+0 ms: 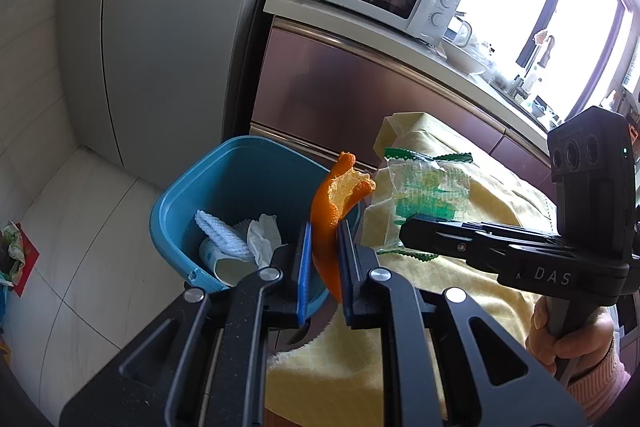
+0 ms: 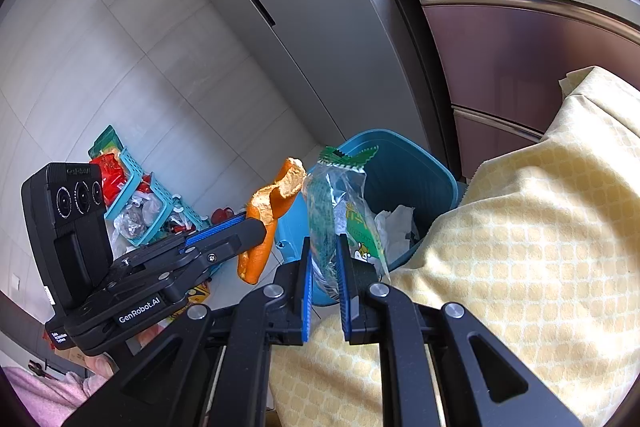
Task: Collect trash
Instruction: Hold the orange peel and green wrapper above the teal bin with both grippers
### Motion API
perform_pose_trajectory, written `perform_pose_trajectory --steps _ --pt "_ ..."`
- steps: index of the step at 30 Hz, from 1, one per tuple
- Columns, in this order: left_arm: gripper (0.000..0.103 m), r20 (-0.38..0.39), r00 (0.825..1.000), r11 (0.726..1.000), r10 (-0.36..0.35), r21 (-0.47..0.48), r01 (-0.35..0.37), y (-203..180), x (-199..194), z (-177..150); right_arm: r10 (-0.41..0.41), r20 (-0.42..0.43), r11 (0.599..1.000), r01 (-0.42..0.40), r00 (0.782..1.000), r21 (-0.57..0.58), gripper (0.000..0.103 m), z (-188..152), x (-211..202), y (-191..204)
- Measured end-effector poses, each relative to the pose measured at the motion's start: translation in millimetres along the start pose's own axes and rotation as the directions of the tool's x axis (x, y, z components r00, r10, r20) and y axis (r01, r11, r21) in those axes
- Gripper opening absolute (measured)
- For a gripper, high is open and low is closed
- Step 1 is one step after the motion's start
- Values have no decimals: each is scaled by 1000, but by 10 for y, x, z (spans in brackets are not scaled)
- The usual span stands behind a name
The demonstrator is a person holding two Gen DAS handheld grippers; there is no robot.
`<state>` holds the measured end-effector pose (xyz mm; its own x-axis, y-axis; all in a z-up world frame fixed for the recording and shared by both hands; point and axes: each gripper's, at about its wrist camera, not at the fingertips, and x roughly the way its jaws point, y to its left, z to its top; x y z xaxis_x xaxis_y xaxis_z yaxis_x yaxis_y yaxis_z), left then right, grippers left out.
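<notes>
Left wrist view
- Left gripper [image 1: 323,247]: its jaws are nearly closed and pinch an orange peel [image 1: 334,205], which stands up between the blue pads.
- Place of the peel: it hangs at the near rim of the blue bin [image 1: 200,195], partly over the opening, I judge.
- Inside the bin: white foam netting [image 1: 218,235] and a crumpled tissue [image 1: 264,237] lie at the bottom.
- Right gripper [image 1: 408,233]: it comes in from the right, and its tips are against a clear wrapper [image 1: 428,187] with green print, above the yellow cloth [image 1: 460,299].

Right wrist view
- Right gripper [image 2: 325,267]: the jaws are almost shut on the wrapper [image 2: 344,203], which sticks up from the pads.
- Place of the wrapper: it is in front of the bin [image 2: 408,163], near its rim; whether it is fully over the opening I cannot tell.
- Left gripper [image 2: 260,225]: it holds the peel [image 2: 272,203] just beside the bin's outer wall.

Step and next move
- Step in hand: both pieces of trash are picked up and carried to the bin.
- Next move: bring each piece clearly over the opening, then open the jaws. The light wrapper may stick to a pad, so a wide opening is better.
</notes>
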<state>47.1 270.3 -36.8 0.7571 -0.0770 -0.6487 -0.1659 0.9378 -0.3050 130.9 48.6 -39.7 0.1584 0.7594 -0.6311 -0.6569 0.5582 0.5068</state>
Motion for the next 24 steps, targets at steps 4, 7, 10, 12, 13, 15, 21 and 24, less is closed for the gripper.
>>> perform_pose_trajectory --steps 4,7,10,12,13,15,21,24 --pt "13 -5 1000 1000 6 -6 -6 26 31 -11 -2 -5 1000 2 1000 2 11 10 27 10" --pt "13 -8 1000 1000 10 -10 -10 54 65 -5 -6 -9 1000 6 1000 4 11 17 61 18" --pt "13 -8 1000 1000 15 -14 -15 61 82 -4 -8 -14 1000 8 1000 6 11 24 97 27" --pt "13 -9 1000 1000 16 -17 -16 73 93 2 -6 -18 1000 6 1000 6 11 23 122 37" --pt "13 -9 1000 1000 19 -17 -19 73 94 -1 -7 -20 1000 7 1000 7 11 24 141 50" --pt "13 -8 1000 1000 20 -20 -20 81 100 1 -6 -24 1000 6 1000 7 11 29 173 64" --pt "13 -10 1000 999 27 -26 -28 98 116 -3 -7 -34 1000 7 999 2 11 48 232 87" --pt "13 -12 999 999 31 -28 -31 101 129 -2 -11 -37 1000 11 999 0 11 58 254 108"
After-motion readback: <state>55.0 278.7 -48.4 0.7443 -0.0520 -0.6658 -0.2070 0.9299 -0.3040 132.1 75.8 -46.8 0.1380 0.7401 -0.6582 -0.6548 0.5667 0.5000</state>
